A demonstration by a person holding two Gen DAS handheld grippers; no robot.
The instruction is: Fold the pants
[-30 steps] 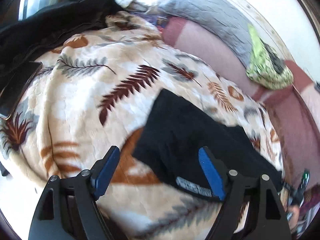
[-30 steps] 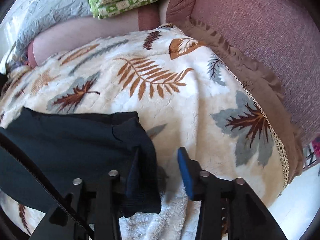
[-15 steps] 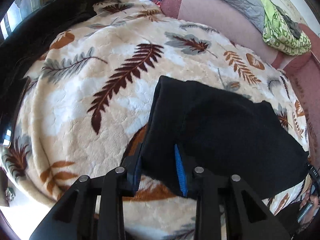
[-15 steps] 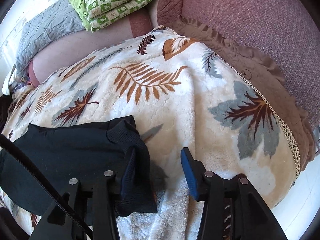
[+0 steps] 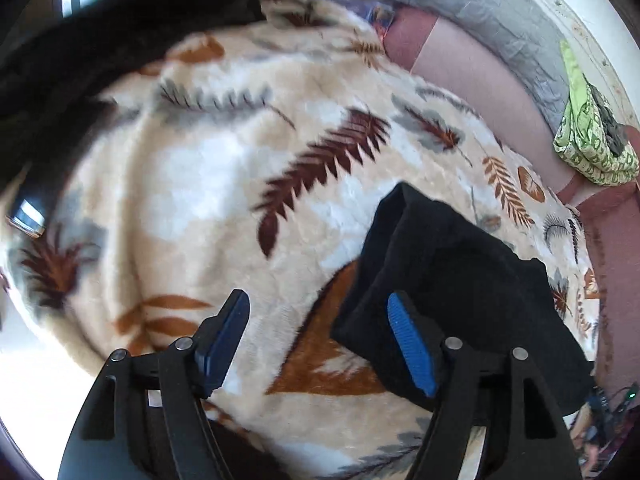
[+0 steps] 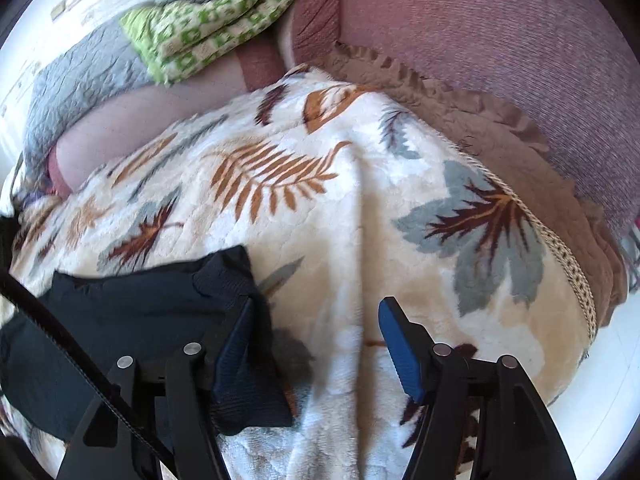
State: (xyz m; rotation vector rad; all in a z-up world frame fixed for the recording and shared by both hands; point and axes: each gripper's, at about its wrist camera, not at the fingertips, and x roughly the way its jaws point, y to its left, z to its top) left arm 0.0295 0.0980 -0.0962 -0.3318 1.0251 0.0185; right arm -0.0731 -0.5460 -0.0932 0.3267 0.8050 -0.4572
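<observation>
The black pants (image 5: 460,280) lie folded into a compact bundle on a leaf-patterned blanket (image 5: 224,184). My left gripper (image 5: 316,340) is open and empty, its right finger (image 5: 408,344) over the bundle's near left edge. In the right wrist view the pants (image 6: 132,320) lie at lower left. My right gripper (image 6: 312,340) is open and empty, its left finger (image 6: 236,340) over the bundle's right edge, its right finger over bare blanket (image 6: 360,208).
A dark garment (image 5: 100,52) lies along the blanket's far left. A grey quilt (image 5: 492,12) and a green patterned cloth (image 5: 592,148) rest on the pink sofa back. The mauve sofa arm (image 6: 500,48) rises to the right. The blanket's front edge drops off near both grippers.
My left gripper was shut on the pants' near edge half a second ago; it has opened and shifted left. My right gripper stays open and has barely moved.
</observation>
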